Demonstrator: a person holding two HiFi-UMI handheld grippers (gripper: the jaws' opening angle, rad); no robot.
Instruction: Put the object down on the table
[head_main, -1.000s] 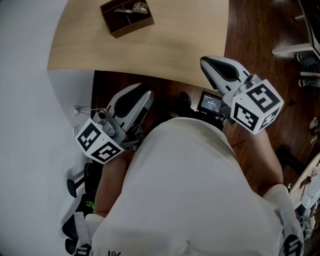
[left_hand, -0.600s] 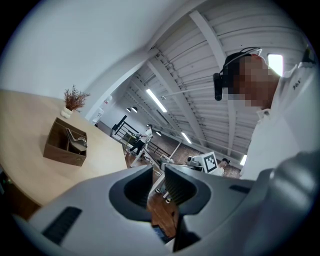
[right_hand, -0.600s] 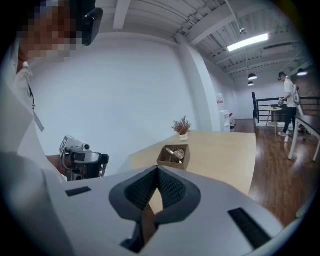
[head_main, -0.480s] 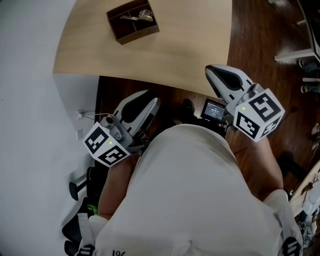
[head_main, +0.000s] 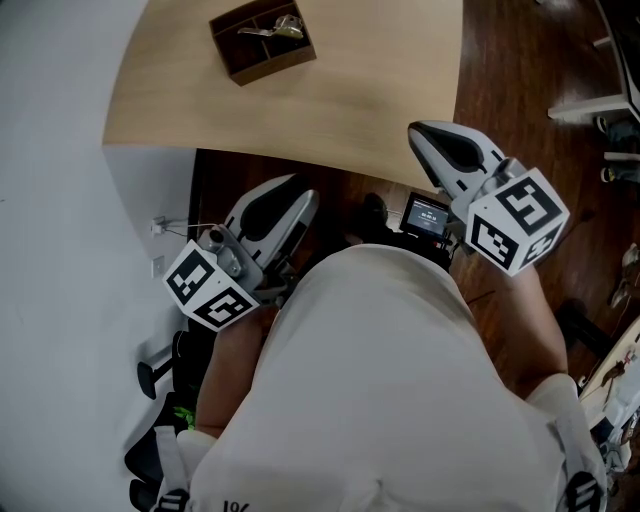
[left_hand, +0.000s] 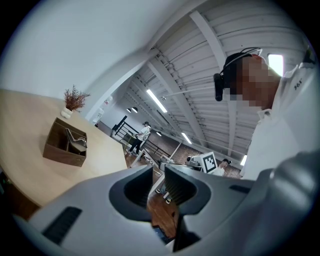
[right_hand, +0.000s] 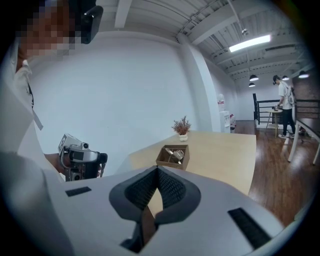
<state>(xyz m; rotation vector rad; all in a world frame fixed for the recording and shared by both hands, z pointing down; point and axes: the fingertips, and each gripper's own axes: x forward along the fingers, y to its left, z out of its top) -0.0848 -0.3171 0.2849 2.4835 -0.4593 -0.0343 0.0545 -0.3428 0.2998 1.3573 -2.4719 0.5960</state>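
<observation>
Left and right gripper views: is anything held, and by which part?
Nothing is held. The left gripper is slightly open with only floor showing through the gap; the right gripper is closed at the tips, empty.

Potted plant (right_hand: 182, 125) — perhaps dried, dark floor (head_main: 520, 70), distant person (right_hand: 285, 105)

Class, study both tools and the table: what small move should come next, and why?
Probably bring the right tool forward over the table. Its jaws are together on nothing, the left tool has its jaws slightly apart and empty, and both are held close to the person, far from the wooden box.
</observation>
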